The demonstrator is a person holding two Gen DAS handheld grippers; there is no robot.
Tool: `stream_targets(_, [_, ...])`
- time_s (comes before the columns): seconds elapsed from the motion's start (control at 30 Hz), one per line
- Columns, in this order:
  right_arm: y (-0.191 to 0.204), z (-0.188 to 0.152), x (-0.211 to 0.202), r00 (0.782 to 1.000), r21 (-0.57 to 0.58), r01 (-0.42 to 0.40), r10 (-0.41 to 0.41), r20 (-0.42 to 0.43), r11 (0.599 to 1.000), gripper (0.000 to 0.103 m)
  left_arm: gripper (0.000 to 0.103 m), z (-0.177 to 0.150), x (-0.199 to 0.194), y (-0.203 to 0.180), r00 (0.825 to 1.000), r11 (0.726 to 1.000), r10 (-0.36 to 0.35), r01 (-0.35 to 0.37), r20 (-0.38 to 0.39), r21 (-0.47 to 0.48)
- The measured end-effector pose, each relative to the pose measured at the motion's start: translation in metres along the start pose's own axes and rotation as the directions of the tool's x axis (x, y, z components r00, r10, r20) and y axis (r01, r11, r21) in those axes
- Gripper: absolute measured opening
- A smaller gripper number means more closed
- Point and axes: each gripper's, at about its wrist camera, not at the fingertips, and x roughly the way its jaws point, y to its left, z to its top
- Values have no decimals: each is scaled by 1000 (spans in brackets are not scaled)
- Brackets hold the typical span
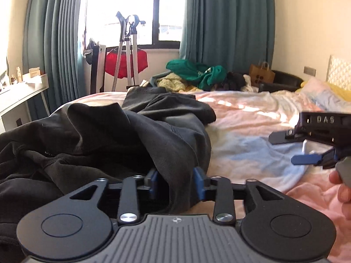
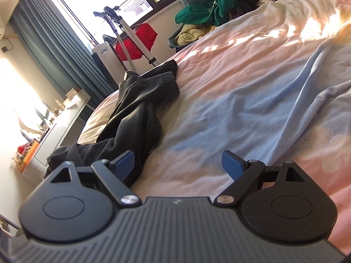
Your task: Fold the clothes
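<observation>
The fingers (image 1: pixel 198 183) of the left gripper (image 1: pixel 175 184) are part way apart, and a fold of the black clothes (image 1: pixel 105 135) hangs down between them. It is hard to tell if the blue pads press on the cloth or just sit beside it. The fingers (image 2: pixel 232 166) of the right gripper (image 2: pixel 178 164) are spread wide with nothing between them. One of them sits right next to the edge of the black clothes, but no cloth is pinched there.

The black clothes lie in a messy, bunched heap on the bed (image 1: pixel 252 131), on the left side of it. The bed has a soft cover in pink, blue and cream, with bright sun patches on it. In the left wrist view the right gripper shows at the far right, above the bed cover, with a bit of a hand (image 1: pixel 342 186) below it.

Past the bed there is a pile of other clothes, with a green top (image 1: pixel 197 72) on it. Teal curtains (image 1: pixel 228 22) hang by the bright window.
</observation>
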Motion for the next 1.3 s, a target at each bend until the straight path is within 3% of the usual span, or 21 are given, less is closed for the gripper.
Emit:
stream_targets(0.03, [0,1,1,1000,9,0,0,0,1000,88,62,5,0,6,1000,999,-10,11,18,-46])
stream_targets(0.13, [-3,2,3,1000,36,-3,3,-1,999,88,61,26,14,22,998,988,-66,67,10,-138])
stream_targets(0.2, [-6,4,5,1000,54,-7,7,-2,999,88,59,40,29,29,998,983,-63,59,-18,-172])
stream_targets(0.23, [-7,5,6,1000,60,-9,10,-3,998,88,53,45,38,31,997,981,-62,53,-38,-188])
stream_targets(0.27, [-9,5,7,1000,65,-13,14,-4,998,88,30,48,47,33,997,978,-52,39,-54,-206])
stream_targets(0.3, [-10,5,8,1000,67,-13,14,-5,998,88,17,52,53,34,997,975,-40,23,-70,-220])
stream_targets(0.37, [-13,6,10,1000,74,-14,14,-7,997,88,12,58,54,30,997,978,-39,24,-66,-209])
stream_targets(0.5, [-18,9,9,1000,100,-20,19,3,995,88,9,56,24,-5,997,997,-72,72,7,-34])
stream_targets(0.6, [-23,13,4,999,129,-39,36,29,991,88,8,42,-8,-36,993,984,-116,110,37,139])
stream_targets(0.7, [-27,15,-3,996,157,-72,64,56,985,88,7,14,-36,-61,976,943,-214,214,-30,254])
stream_targets(0.77, [-30,16,-6,993,180,-110,98,71,978,89,6,-8,-45,-72,968,922,-230,250,-101,296])
stream_targets(0.83, [-35,17,-6,984,222,-176,163,77,959,90,6,-30,-43,-76,965,924,-209,247,-155,292])
stream_targets(0.9, [-43,16,2,965,306,-263,255,66,915,90,6,-41,-34,-73,961,941,-187,235,-205,242])
stream_targets(0.97, [-48,17,15,951,359,-303,306,49,883,87,6,-42,-31,-73,961,943,-183,231,-209,241])
stream_targets(1.07, [-56,23,43,937,448,-311,348,0,838,75,7,-40,-30,-71,960,949,-203,241,-192,204])
stream_targets(1.2, [-63,34,94,917,542,-319,398,-32,778,73,7,-44,-29,-62,957,963,-208,237,-201,131])
stream_targets(1.3, [-53,44,126,902,542,-354,432,-18,762,73,7,-46,-33,-63,962,962,-205,232,-182,145])
